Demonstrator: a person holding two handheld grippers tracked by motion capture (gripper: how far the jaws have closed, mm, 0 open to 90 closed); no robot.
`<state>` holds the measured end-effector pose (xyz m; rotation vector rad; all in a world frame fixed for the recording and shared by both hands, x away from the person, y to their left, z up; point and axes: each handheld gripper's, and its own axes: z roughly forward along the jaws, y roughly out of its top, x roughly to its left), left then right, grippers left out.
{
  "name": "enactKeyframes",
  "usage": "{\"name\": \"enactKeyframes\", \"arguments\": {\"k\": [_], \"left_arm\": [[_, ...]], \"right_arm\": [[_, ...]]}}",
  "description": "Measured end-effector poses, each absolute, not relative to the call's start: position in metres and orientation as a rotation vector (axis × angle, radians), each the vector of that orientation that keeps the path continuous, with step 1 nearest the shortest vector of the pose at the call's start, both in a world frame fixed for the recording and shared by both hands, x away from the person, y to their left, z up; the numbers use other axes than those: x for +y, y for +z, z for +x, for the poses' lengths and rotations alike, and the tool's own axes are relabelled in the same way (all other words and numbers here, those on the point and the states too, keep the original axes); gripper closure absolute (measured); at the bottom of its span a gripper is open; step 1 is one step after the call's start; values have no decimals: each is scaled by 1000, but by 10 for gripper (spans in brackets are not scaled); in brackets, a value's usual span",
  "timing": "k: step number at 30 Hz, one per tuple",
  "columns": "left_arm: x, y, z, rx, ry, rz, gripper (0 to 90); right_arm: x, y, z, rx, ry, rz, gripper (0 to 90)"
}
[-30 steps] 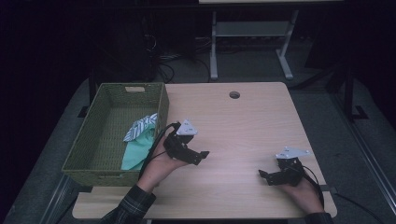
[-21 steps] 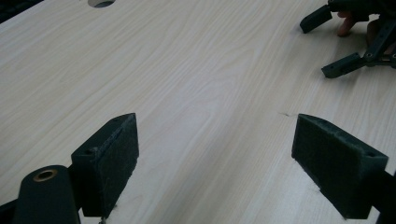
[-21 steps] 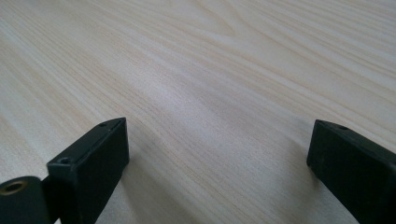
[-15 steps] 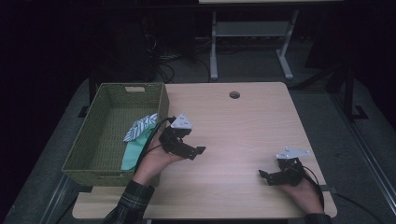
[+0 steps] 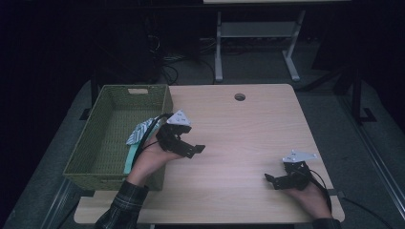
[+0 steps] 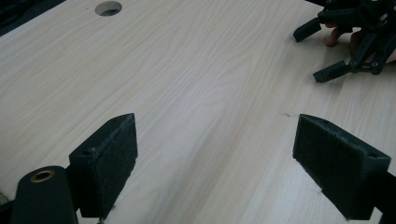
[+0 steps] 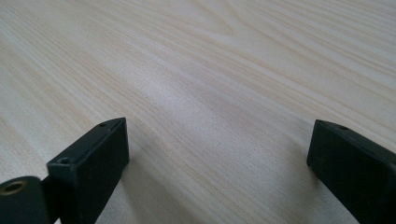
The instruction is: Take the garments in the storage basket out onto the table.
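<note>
A person seated at a pale wooden tabletop (image 5: 239, 138) held a two-jaw tool in each hand. The left tool (image 5: 191, 147) hovered just beside the right wall of a green woven basket (image 5: 90, 164), its jaws spread wide and gripping nothing, as the left gripper view confirmed with bare wood grain between the pads. The right tool (image 5: 273, 180) rested low near the tabletop's near right corner, well apart from the basket, its jaws likewise parted and empty.

Inside the basket, against its right wall, lay a striped white-and-grey cloth (image 5: 139, 133) over a teal piece (image 5: 130, 160), the things nearest the left tool. Both sat within the basket's rim rather than on the tabletop.

Judged from the layout, the work in hand appeared to be a handling of the cloth at the basket, with the left tool pointing away from it over open wood; whether it was about to reach in or had finished there could not be told. Any next pick-up would call for turning the left tool back over the basket wall and lowering its parted jaws onto the fabric.

A round cable hole (image 5: 239, 97) marked the tabletop's far edge. No brand, label or legible writing appeared anywhere.
</note>
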<state>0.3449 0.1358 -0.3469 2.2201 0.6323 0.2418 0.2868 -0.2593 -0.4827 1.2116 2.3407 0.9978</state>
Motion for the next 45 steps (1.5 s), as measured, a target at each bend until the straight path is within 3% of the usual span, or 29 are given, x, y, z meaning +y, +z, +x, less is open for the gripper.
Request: {"name": "enactKeyframes", "arguments": {"k": [45], "left_arm": [[213,-326,348,786,306,2120,154]], "right_arm": [[-259,-483,287,2340,998,1211,53]]}}
